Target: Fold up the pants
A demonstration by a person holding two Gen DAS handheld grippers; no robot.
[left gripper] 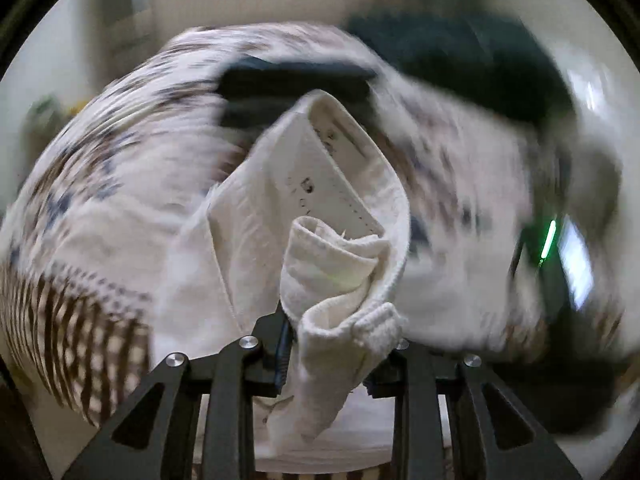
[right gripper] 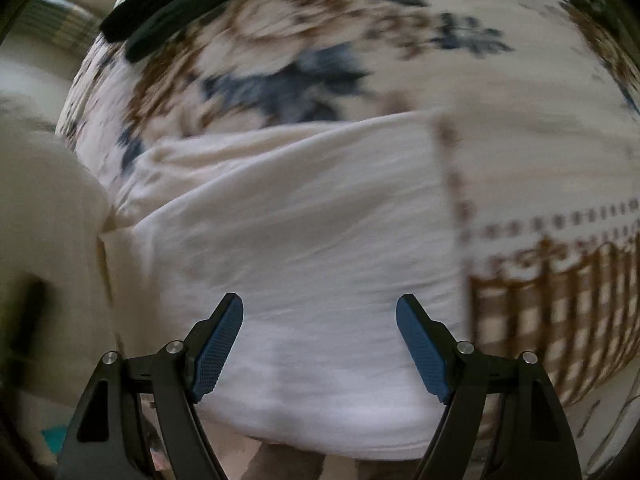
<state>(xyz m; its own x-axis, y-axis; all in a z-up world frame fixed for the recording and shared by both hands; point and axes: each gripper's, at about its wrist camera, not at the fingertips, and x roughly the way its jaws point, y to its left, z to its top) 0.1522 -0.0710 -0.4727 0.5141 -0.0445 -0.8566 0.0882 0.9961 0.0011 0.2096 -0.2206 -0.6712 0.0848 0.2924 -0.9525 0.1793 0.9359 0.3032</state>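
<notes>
White pants (left gripper: 320,208) lie on a patterned cloth. In the left wrist view my left gripper (left gripper: 332,344) is shut on a bunched fold of the pants, near the ribbed waistband with its inner label, and lifts it off the surface. In the right wrist view the pants (right gripper: 304,240) spread flat across the middle. My right gripper (right gripper: 320,340) is open and empty, its blue pads (right gripper: 218,352) wide apart just above the near edge of the fabric.
The cloth (right gripper: 280,72) under the pants has blue and brown flowers and a brown check border. Dark folded clothes (left gripper: 296,88) lie at the far side. The other black gripper with a green light (left gripper: 552,240) shows at right. Both views are motion-blurred.
</notes>
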